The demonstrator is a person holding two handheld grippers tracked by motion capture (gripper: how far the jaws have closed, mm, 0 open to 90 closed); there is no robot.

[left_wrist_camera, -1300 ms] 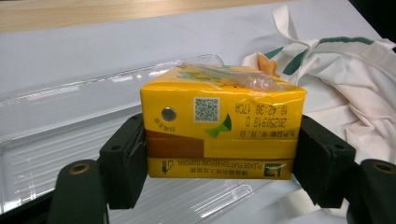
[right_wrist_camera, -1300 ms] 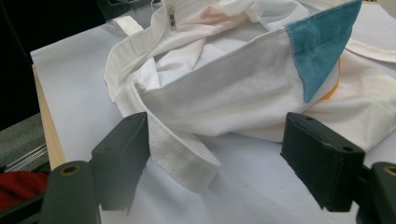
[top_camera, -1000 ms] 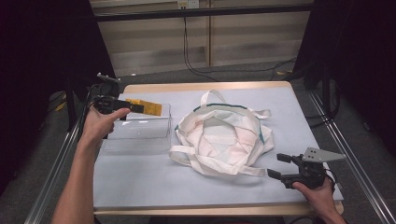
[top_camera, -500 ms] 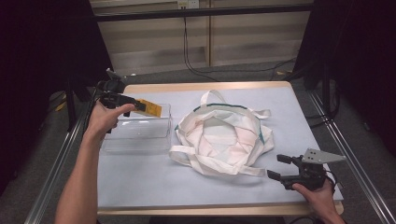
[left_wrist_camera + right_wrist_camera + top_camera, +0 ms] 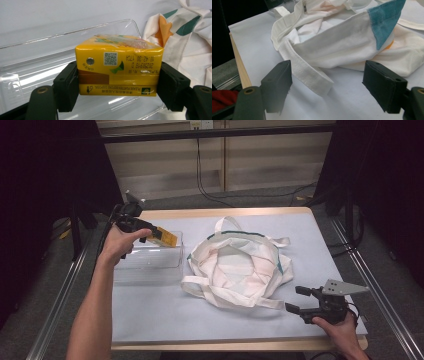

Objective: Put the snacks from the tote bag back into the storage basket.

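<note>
The left gripper [image 5: 150, 231] holds one yellow drink carton [image 5: 119, 66], its jaws pressed on the carton's two short ends. The carton is held above the clear plastic bin [image 5: 150, 270] at the table's left side, near the bin's far rim, and its long axis runs across the jaws. In the high view it points out from the gripper toward the bag.

The white tote bag [image 5: 240, 267] lies open at mid-table, just right of the bin; the two look to be touching or nearly so at the bag's left edge. From the carton, the bag's mouth lies to the right and slightly nearer the person. If the carton is bound for the bag, the left hand is the nearer one to carry it.

The right gripper [image 5: 299, 301] rests low at the table's [image 5: 150, 320] near right, jaws wide and empty. One bag strap [image 5: 309, 72] lies on the cloth between and just ahead of them, untouched.

Count: one carton, one bin, one bag, two grippers.
</note>
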